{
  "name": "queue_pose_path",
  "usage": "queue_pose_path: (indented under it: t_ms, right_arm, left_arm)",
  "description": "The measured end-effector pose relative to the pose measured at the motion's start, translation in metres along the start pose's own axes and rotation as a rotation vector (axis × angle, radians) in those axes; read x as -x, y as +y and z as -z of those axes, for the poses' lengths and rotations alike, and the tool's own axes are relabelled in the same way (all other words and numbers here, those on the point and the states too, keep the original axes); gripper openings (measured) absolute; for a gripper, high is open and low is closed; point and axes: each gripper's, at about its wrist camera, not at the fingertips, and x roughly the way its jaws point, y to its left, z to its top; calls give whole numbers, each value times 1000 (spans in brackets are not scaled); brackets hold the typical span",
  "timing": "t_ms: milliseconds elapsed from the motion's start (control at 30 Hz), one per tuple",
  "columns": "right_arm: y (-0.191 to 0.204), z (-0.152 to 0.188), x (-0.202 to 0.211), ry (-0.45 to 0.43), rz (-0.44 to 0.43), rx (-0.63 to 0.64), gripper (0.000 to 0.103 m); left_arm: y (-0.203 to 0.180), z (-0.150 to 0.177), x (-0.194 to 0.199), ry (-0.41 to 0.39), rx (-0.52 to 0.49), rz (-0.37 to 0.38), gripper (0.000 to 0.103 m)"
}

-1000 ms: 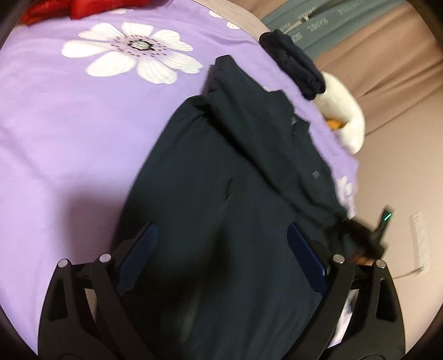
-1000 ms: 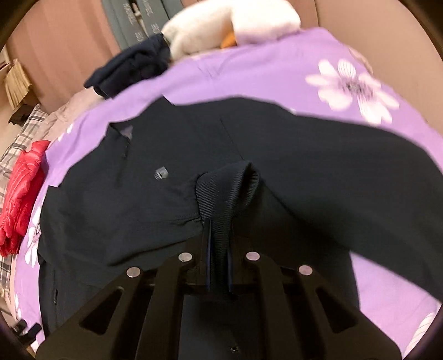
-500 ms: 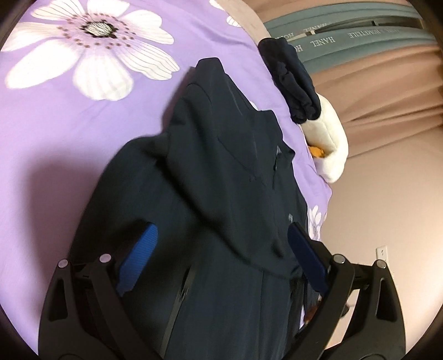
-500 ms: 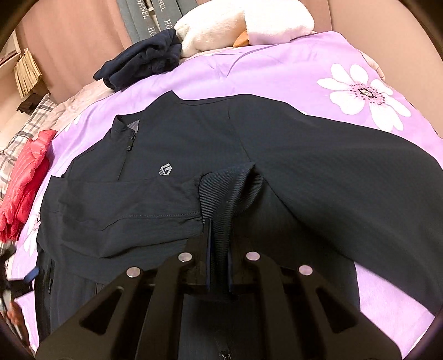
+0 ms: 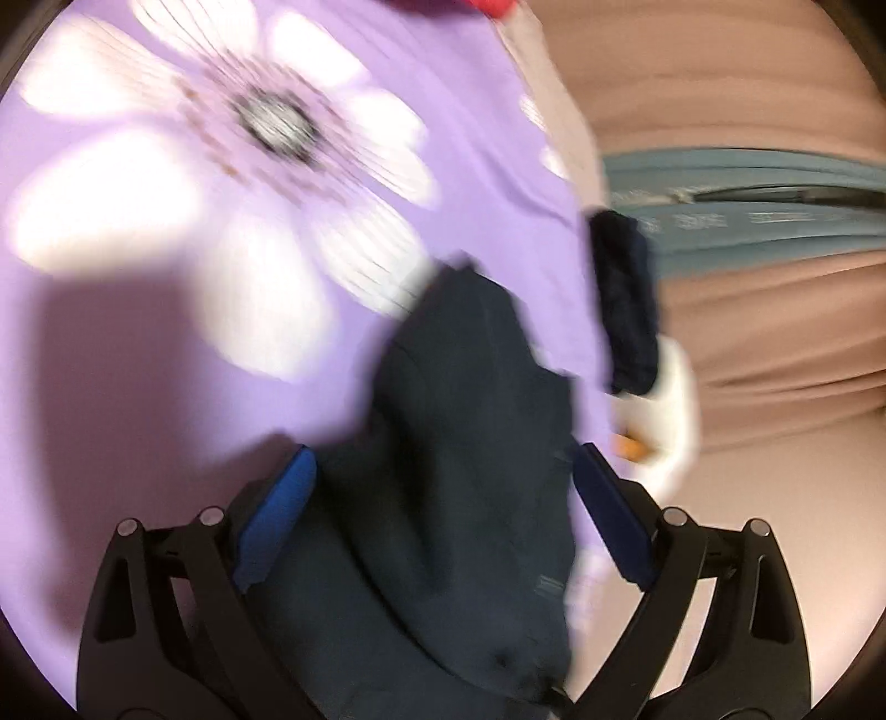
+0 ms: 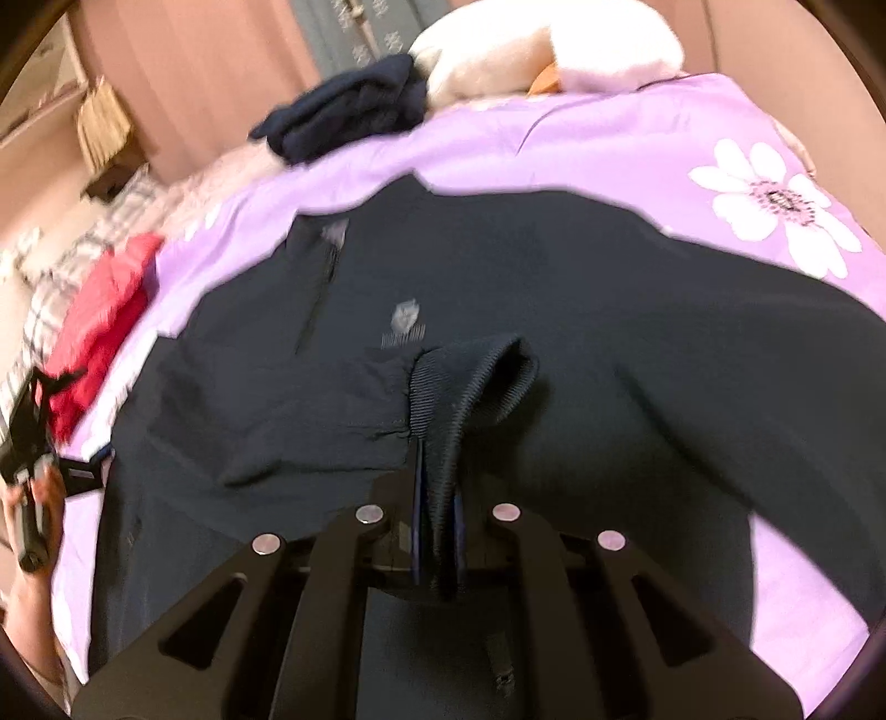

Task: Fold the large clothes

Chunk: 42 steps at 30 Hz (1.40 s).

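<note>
Right hand-held gripper pinching ribbed cuff of jacket; left hand-held gripper gaping wide, holding nothing. Fabric looking soft, floppy, so grabbing hems seems best.

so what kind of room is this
Most likely a bedroom: the dark jacket lies spread on a bed with a purple flowered sheet, a white plush toy at its far end and curtains behind.

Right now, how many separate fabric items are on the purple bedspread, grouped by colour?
Dark navy: 2, the spread jacket with its cuff in the right tool, and a bundled garment near the far edge.
Red: 1, a red garment.
White: 1, a plush toy.
Total: 4
</note>
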Motion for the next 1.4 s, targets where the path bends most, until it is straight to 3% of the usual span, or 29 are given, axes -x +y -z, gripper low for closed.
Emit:
queue_pose_path:
  t_ms: [67,133,167,267,400,533,600,700,867,1033,1400]
  right_arm:
    - [1,6,-6,11,35,13,13]
    - [-1,7,-6,19,33,7,17]
    - [-3,6,-5,26,32,1,24]
    - [-9,1,7,14,34,-32,28]
    - [-7,-4,28,-70,95,-35,39]
    - [25,-10,36,-151,116,79,41]
    - [52,-11,28,-143,85,176,41]
    - [91,-8,7,-117,41,313,41]
    - [130,-7,-32,-53,-11,376,40]
    - [128,2,-65,42,14,369,40]
    - [55,-3,-29,26,9,160,35]
  left_arm:
    - [7,-2,1,-4,-24,-70,95]
    - [15,-2,5,21,-25,-64,95]
    - [13,-1,9,18,-48,-79,95]
    - [-2,0,20,6,-189,-177,95]
    - [-30,10,30,-9,-366,-248,95]
    - [-70,40,26,-12,-588,-288,95]
    - [-97,65,10,18,-711,-288,95]
    - [-114,93,-8,75,-791,-271,95]
    - [-120,131,-49,115,-924,-431,95]
    - [-97,139,-78,178,-943,-566,95]
    - [-75,110,-47,157,-866,-494,96]
